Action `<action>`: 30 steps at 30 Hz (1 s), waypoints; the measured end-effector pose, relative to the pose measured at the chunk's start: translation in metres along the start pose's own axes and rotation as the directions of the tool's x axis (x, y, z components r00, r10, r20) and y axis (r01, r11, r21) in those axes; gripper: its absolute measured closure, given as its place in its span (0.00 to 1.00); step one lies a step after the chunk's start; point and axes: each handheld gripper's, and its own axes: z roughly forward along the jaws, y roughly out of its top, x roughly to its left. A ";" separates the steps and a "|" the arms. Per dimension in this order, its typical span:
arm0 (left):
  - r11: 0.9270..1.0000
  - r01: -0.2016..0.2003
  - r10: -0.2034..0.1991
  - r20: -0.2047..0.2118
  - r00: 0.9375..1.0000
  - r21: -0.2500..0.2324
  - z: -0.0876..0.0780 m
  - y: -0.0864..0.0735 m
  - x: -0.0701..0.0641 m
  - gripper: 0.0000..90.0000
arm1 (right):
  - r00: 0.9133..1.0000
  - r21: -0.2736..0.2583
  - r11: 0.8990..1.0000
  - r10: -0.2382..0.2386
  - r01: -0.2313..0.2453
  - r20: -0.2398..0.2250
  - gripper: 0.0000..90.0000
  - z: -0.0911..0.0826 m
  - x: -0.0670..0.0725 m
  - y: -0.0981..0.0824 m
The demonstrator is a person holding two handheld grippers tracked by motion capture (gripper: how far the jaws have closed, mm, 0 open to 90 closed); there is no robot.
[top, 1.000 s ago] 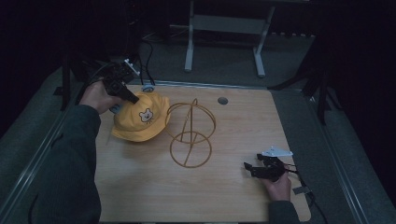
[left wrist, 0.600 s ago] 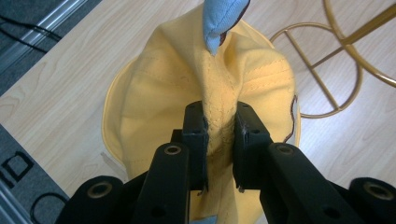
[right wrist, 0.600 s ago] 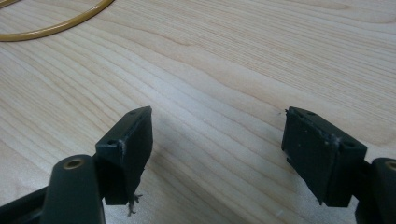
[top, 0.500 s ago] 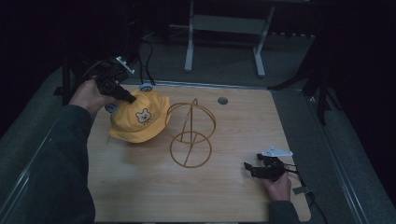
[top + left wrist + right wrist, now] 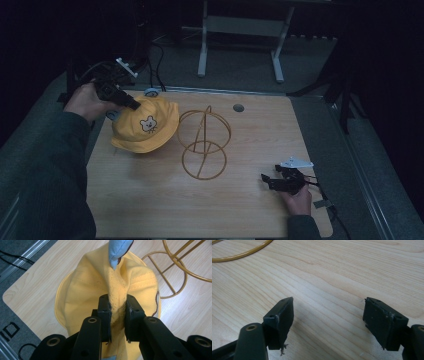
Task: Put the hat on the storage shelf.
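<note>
Pinching yellow hat [image 5: 100,282], left claw [image 5: 117,312] seemingly hides crown.

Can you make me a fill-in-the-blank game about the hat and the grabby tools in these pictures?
1. The left tool is pinching the ____ hat.
2. The little face on the hat is a ____.
3. The right tool rests over the bare wooden table with its jaws ____.
4. The gold wire stand sits between the hat and the ____ tool.

Missing words: yellow; bear; open; right
</note>
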 end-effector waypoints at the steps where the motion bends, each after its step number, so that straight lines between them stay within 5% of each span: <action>1: 1.000 0.001 -0.001 0.000 1.000 -0.001 -0.001 0.000 0.000 0.86 | 1.000 0.000 1.000 0.000 0.000 0.000 0.27 0.000 0.000 0.000; 30: 0.998 0.020 -0.020 0.005 1.000 -0.053 -0.036 -0.008 0.004 0.86 | 1.000 0.000 1.000 -0.001 0.001 0.000 0.27 0.000 0.000 0.000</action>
